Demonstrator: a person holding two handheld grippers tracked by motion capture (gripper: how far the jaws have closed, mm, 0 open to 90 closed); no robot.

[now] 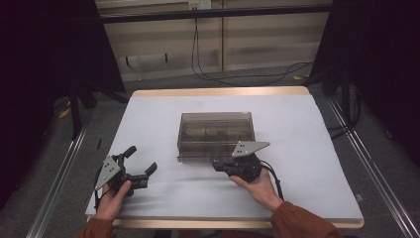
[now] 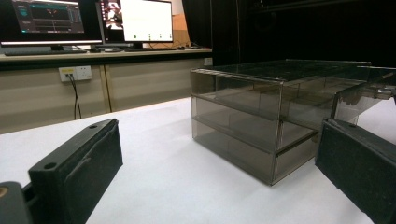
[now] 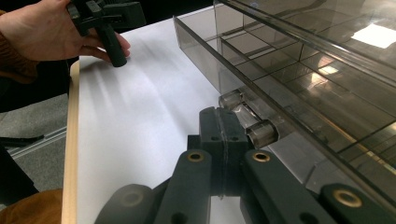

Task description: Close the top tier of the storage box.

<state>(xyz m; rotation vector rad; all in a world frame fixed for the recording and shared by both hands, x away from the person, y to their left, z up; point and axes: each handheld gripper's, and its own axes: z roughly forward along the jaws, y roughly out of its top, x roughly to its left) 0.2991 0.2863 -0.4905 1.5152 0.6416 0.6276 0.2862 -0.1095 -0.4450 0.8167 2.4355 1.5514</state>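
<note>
One drawer cabinet [image 1: 216, 135] of smoked, see-through plastic, box-shaped with flat walls and thin shelves, stands near the middle of the worktop [image 1: 163, 114], which has a matte pale surface and a light wooden edge.

Left hand-held gripper [image 1: 140, 169]: black, blocky jaws spread wide apart and grasping nothing, resting on the worktop well to the left of the cabinet, held in the person's left hand [image 1: 113, 198]. A grey three-cornered plate sits on top of it.

Right hand-held gripper [image 1: 220, 165]: black, held in the right hand [image 1: 257, 187] at the cabinet's near front edge. In the right gripper view its jaws are pressed flat together, just beside a clear plastic handle [image 3: 247, 119] with two stubby cylindrical posts on the drawer front [image 3: 219, 65]; whether the jaw tips pinch that handle cannot be told.

The left gripper view shows the cabinet from the side, with stacked tiers and monitors [image 2: 88, 21] on a bench behind. The right gripper view shows the gridded dividers [image 3: 280, 60] inside the top drawer. The high view shows the grey carpeted floor [image 1: 163, 82] and trailing cables [image 1: 237, 77].
</note>
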